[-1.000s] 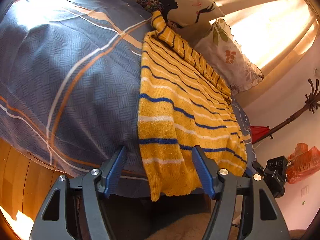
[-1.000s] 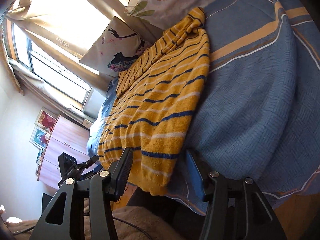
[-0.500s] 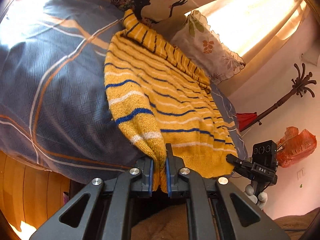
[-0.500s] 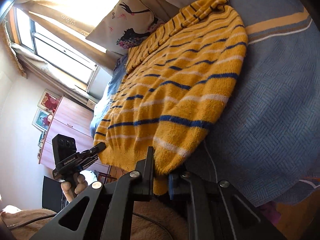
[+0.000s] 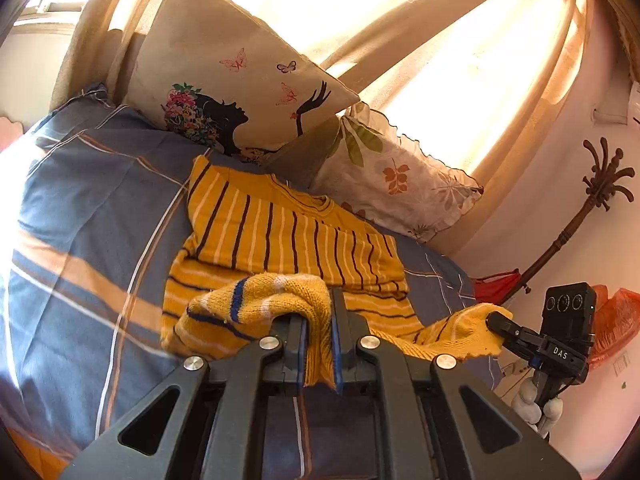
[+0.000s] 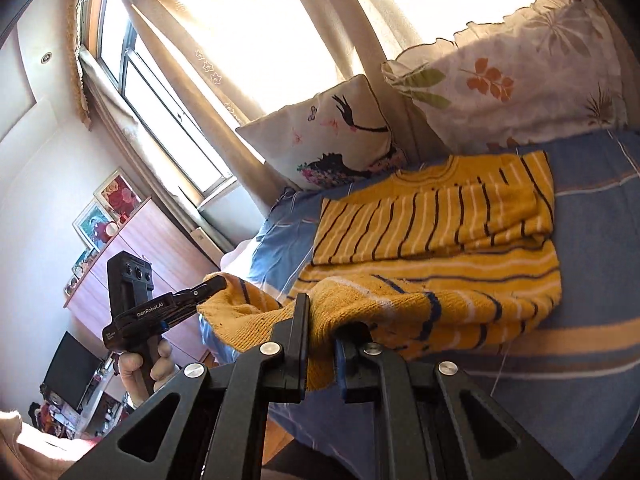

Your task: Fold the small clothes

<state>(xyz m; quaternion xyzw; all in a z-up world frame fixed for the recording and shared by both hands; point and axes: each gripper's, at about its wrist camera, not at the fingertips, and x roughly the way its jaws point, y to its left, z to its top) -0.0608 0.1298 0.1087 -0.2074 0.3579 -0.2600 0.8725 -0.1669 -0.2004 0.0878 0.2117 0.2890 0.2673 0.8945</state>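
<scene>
A yellow knitted sweater [image 5: 288, 236] with blue and white stripes lies on the blue bed cover [image 5: 88, 216]. It also shows in the right wrist view [image 6: 432, 224]. Its sleeves are folded across the chest. My left gripper [image 5: 318, 340] is shut on one corner of the bottom hem, lifted above the bed. My right gripper [image 6: 322, 344] is shut on the other hem corner. Each gripper shows in the other's view, the right gripper [image 5: 496, 320] at the right and the left gripper [image 6: 216, 282] at the left. The hem hangs between them over the sweater's lower part.
Two pillows [image 5: 240, 92] [image 5: 400, 176] lean at the head of the bed under sunlit curtains. A coat stand [image 5: 592, 200] and red bags [image 5: 616, 320] stand at the right wall. A wooden dresser [image 6: 132, 256] and a window [image 6: 160, 100] are on the other side.
Both grippers closed on the hem corners at the bed's edge, then lifted them and carried them up over the sweater towards the pillows.
</scene>
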